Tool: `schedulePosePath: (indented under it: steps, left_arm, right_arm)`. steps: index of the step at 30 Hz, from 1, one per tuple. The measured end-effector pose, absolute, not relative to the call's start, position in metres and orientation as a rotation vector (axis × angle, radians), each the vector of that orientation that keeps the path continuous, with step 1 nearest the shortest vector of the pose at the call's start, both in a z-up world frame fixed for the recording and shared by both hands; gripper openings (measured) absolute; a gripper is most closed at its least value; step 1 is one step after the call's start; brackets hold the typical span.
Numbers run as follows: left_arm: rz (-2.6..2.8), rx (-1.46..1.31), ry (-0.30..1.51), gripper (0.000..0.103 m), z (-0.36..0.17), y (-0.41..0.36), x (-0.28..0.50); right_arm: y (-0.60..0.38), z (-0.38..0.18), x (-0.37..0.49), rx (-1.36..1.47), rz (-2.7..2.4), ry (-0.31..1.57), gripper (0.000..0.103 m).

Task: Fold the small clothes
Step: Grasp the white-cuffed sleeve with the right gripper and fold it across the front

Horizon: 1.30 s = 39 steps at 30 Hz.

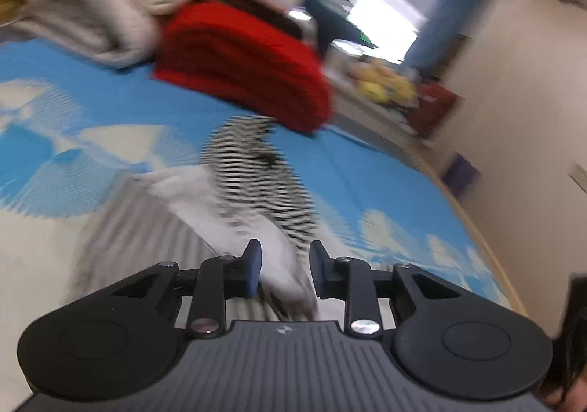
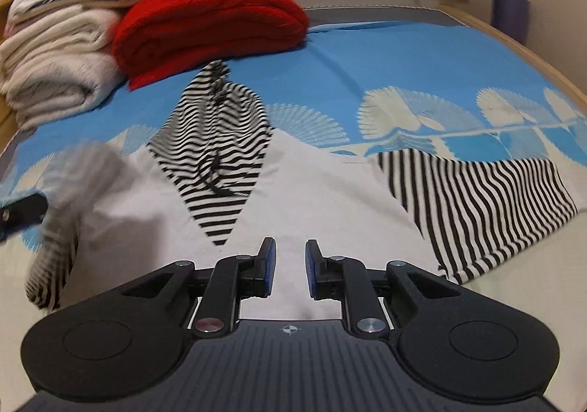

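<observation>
Left wrist view: heavy motion blur. The left hand-held gripper [image 1: 284, 269] has a fold of the white garment [image 1: 279, 265] running up between its fingers, with a gap showing on the right-hand side; whether the pads actually pinch the cloth I cannot tell. The garment's striped hood [image 1: 253, 170] lies ahead on the blue bed sheet [image 1: 367, 173]. Beyond it are a folded red blanket [image 1: 242, 63] and a cream blanket [image 1: 99, 1], stacked near each other.

Right wrist view: sharper. The right hand-held gripper [image 2: 290, 265] hovers with its fingers apart and nothing between them, just above the white body of the garment [image 2: 312, 192]. The garment lies spread on the bed sheet [image 2: 367, 59]; its striped right sleeve [image 2: 477, 206] lies flat and extended. At the left edge, a blurred, lifted sleeve [image 2: 55, 221] sits next to the tip of the left hand-held gripper [image 2: 22, 214].

Judgement: the step in hand looks like folding the left sleeve inward over the body. To do it well, carry the sleeve low and across so the fold line falls along the side seam, lay it flat without dragging the body, and use the empty right gripper to pin the torso near the hem against shifting. Then mirror with the other sleeve.

Writing: none readable. Only a small crosshair mark [image 2: 290, 330] shows on each gripper body; no brand text is legible.
</observation>
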<state>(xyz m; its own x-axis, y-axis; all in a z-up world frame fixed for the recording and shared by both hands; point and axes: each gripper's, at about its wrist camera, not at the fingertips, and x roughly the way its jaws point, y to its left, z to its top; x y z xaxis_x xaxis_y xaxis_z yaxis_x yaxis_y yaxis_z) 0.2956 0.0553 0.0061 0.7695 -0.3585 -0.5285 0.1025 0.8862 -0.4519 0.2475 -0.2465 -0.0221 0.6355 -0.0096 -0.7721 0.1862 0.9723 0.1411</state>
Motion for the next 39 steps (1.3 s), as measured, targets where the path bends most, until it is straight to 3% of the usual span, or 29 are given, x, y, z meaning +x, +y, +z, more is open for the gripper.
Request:
schedulePosePath:
  steps: [10, 13, 15, 17, 23, 26, 27, 29, 37, 39]
  left_arm:
    - [0.043, -0.37, 0.854, 0.032, -0.03, 0.105, 0.341]
    - [0.038, -0.334, 0.871, 0.032, -0.034, 0.106, 0.343]
    - [0.042, -0.336, 0.883, 0.032, -0.037, 0.105, 0.345]
    - [0.048, -0.339, 0.894, 0.032, -0.042, 0.107, 0.347]
    - [0.065, -0.357, 0.915, 0.032, -0.045, 0.111, 0.36]
    - [0.063, -0.347, 0.911, 0.032, -0.044, 0.108, 0.365]
    - [0.062, -0.338, 0.91, 0.032, -0.044, 0.107, 0.366]
    - [0.065, -0.327, 0.91, 0.032, -0.044, 0.106, 0.368]
    - [0.043, -0.305, 0.912, 0.032, -0.043, 0.1, 0.366]
    - [0.032, -0.287, 0.928, 0.032, -0.046, 0.096, 0.366]
  right_arm:
    - [-0.259, -0.063, 0.264, 0.412, -0.097, 0.935, 0.02]
    - [-0.251, -0.071, 0.277, 0.463, -0.046, 0.944, 0.034]
    - [-0.24, -0.074, 0.288, 0.474, 0.002, 0.952, 0.049]
    - [-0.222, -0.078, 0.301, 0.425, 0.076, 0.958, 0.056]
    - [-0.171, -0.096, 0.324, 0.152, 0.173, 0.98, 0.059]
    - [-0.161, -0.11, 0.333, 0.053, 0.134, 0.996, 0.052]
    - [-0.161, -0.113, 0.335, 0.053, 0.129, 1.001, 0.033]
    - [-0.17, -0.116, 0.337, 0.097, 0.117, 0.999, 0.009]
    - [-0.247, -0.051, 0.298, 0.388, -0.115, 0.624, 0.006]
    - [-0.263, -0.056, 0.291, 0.403, -0.202, 0.641, 0.01]
